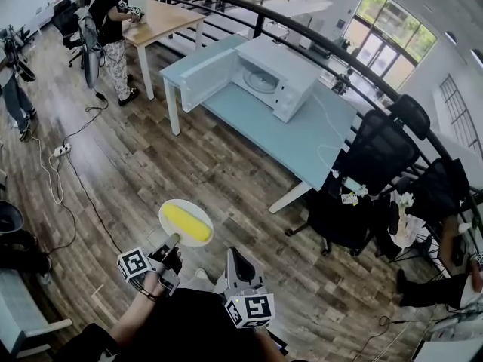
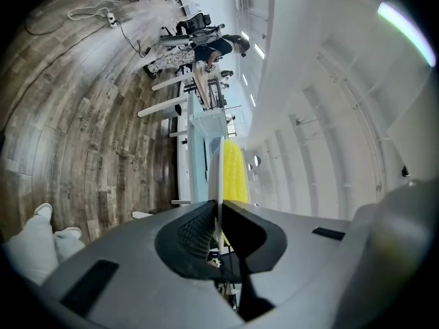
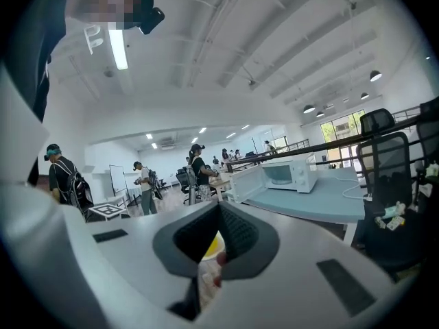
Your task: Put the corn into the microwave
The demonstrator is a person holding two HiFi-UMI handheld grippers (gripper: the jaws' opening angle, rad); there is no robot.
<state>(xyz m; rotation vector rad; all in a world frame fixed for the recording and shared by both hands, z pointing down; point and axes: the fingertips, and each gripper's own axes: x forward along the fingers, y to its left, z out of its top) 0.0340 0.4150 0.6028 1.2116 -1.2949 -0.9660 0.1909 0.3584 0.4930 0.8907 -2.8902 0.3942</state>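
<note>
Head view: corn (image 1: 186, 223) lies flat, long axis crosswise to left gripper (image 1: 173, 241).

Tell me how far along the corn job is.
Done: the microwave door stands open, and the corn lies on a plate. In hand: the left gripper clamps the plate's rim in its jaws, short of the table. Left: carry it over and put the corn inside.
</note>
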